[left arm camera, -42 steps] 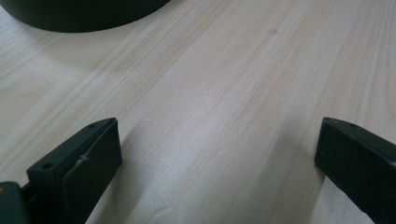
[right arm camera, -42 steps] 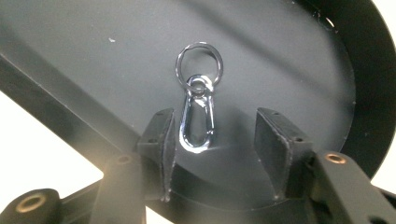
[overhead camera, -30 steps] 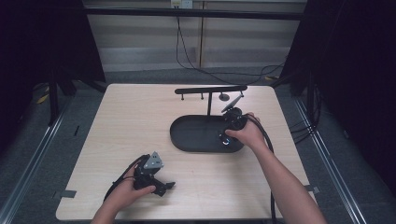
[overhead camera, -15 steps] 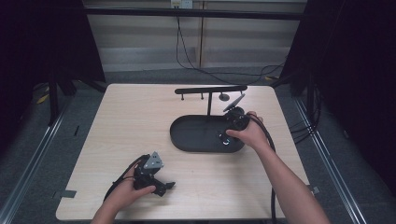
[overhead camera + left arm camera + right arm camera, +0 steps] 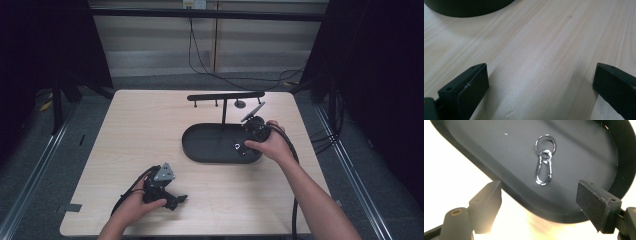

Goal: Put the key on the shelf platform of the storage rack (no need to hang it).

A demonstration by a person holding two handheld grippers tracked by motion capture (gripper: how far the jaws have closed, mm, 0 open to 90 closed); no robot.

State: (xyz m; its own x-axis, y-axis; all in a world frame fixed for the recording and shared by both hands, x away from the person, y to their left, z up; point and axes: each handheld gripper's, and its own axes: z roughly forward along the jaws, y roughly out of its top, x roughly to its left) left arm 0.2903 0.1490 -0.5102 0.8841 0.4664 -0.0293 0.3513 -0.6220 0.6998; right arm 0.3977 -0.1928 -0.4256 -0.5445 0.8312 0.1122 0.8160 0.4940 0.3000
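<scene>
The right fingers [image 5: 487, 202] have just been opening and stand wide, empty above the clip [image 5: 544, 167] in the tray [image 5: 474, 152]; drop straight down, then squeeze

A keyring clip [image 5: 544, 167] lay in the tray [image 5: 205, 145], which sat right of the worktop's [image 5: 135, 130] centre, before a stand [image 5: 225, 96] near the far edge.

- A small silver key clip [image 5: 543, 168], a round ring joined to an oval snap hook, is lying flat on the floor of the black tray [image 5: 486, 147], shining against it, the ring pointing away from the rim's near end.
- The black tray, an oval dish with a low raised rim, is sitting on the worktop [image 5: 150, 130], right of centre.
</scene>
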